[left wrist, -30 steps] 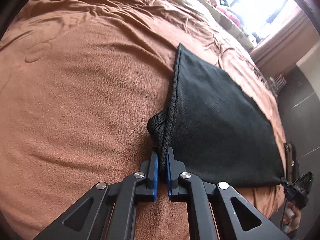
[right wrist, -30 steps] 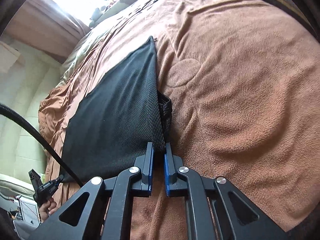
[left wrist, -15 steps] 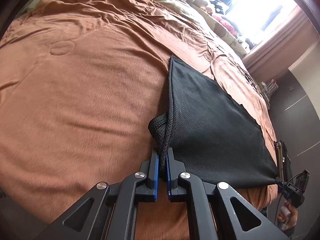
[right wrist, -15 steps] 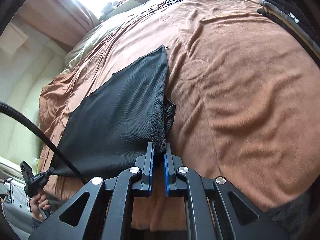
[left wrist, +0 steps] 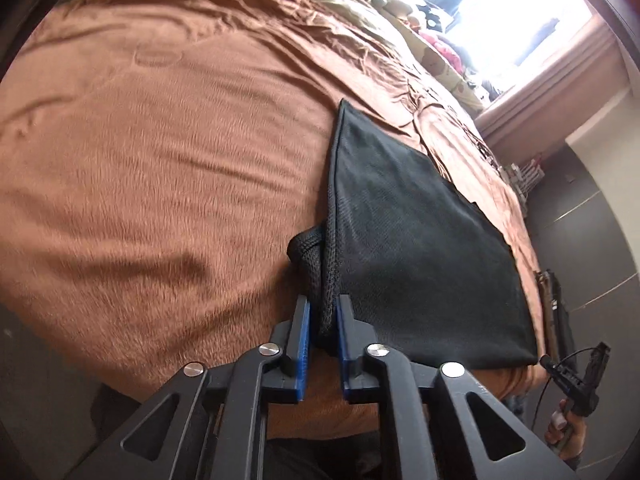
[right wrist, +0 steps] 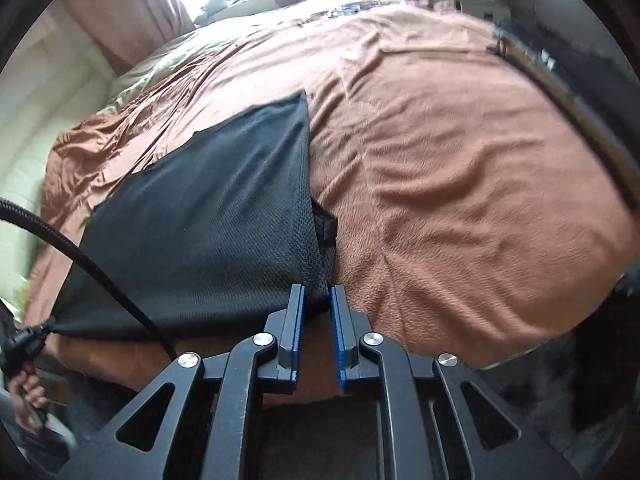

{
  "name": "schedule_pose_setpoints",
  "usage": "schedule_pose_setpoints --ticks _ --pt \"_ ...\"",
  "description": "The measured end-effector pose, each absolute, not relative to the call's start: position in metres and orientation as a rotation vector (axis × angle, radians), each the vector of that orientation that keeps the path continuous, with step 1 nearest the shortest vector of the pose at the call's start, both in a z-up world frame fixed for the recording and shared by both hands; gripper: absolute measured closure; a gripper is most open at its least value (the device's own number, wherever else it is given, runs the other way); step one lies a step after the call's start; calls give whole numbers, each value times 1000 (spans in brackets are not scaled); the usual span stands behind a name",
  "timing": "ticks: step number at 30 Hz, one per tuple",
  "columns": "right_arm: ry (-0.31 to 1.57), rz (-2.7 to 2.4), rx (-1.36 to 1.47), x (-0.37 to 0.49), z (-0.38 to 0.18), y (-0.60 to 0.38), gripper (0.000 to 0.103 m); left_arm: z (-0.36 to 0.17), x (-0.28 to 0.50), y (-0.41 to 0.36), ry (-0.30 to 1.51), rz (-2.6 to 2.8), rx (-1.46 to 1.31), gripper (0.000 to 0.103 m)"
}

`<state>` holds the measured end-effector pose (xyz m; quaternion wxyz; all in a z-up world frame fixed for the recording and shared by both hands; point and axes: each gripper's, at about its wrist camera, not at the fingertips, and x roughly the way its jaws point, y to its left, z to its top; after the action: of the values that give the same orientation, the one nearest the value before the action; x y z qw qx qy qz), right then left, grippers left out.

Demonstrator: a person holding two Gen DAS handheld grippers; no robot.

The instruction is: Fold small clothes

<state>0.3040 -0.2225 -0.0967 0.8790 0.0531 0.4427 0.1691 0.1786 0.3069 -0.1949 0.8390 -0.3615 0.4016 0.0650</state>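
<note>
1. We hold a black mesh garment (left wrist: pixel 420 248), folded flat, by its two near corners at the near edge of a bed with a brown fleece blanket (left wrist: pixel 160 168).
2. Our left gripper (left wrist: pixel 323 316) has its jaws narrowly parted, with the thick corner seam between the blue pads.
3. Our right gripper (right wrist: pixel 317 300) stands the same way, jaws slightly apart around the other corner.
4. To do this step well, we judge both corners should stay level and taut so the fold lands square.
5. No containers are visible.
</note>
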Motion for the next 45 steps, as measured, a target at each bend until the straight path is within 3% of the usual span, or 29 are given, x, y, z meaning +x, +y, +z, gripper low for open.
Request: schedule_pose_setpoints --ticks 1,3,16,32,37,45 --pt "907 338 97 300 -92 -221 70 -198 178 309 847 132 -787 73" --pt "856 331 71 291 -78 -214 54 -201 175 312 825 115 -826 68" --pt "853 599 -26 267 -73 -110 53 -209 165 309 765 151 -969 68" --pt "1012 722 -211 325 -119 16 85 -212 168 308 714 218 -1045 69" --pt "1015 667 -210 351 -123 36 91 -211 169 303 713 267 -1040 69" --pt "1030 626 -207 399 -128 71 91 -213 168 304 705 319 -1088 70"
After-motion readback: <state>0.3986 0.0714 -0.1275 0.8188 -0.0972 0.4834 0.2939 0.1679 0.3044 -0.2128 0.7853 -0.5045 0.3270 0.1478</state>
